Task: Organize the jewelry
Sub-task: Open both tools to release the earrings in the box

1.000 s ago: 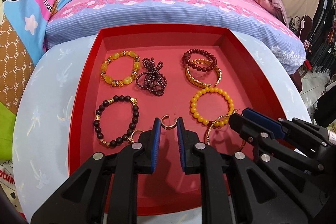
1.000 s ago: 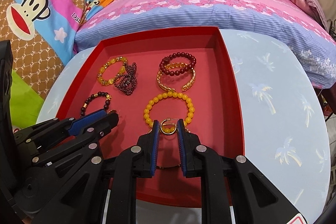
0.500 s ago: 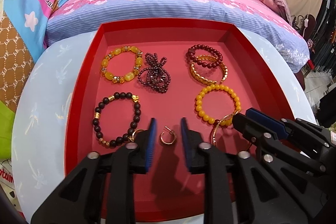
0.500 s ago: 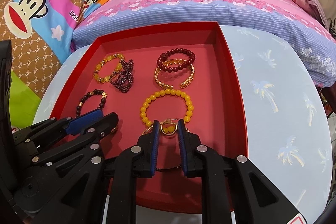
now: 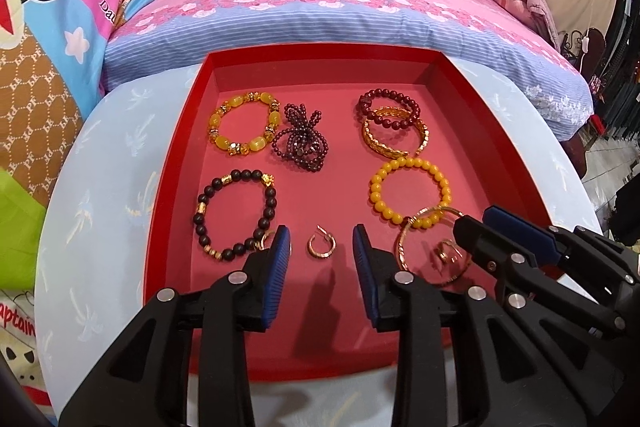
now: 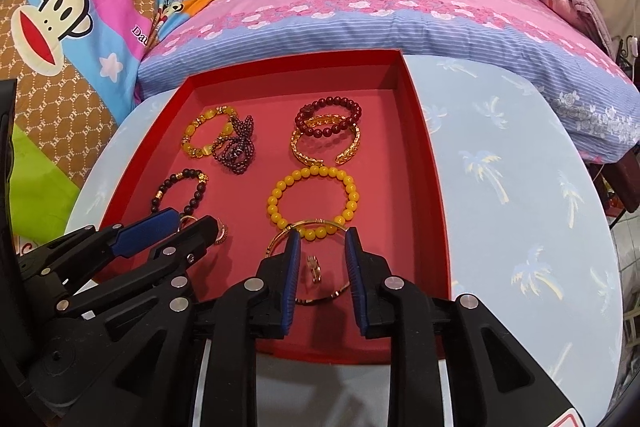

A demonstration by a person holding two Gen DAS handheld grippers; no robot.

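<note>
A red tray holds several bracelets. My left gripper is open above the tray's near part, with a small gold hoop earring lying loose on the floor between its fingers. My right gripper is open too, over a second small gold earring that lies inside a thin gold bangle. A black bead bracelet lies left of the left gripper. A yellow bead bracelet lies just beyond the bangle.
At the tray's back lie an amber bead bracelet, a dark purple bead bundle, a maroon bead bracelet and a gold cuff. The tray sits on a light blue round table. A pink and blue striped bedspread lies behind.
Both grippers opened and let go of their earrings, which now lie on the tray floor. Both grippers pulled back slightly.
</note>
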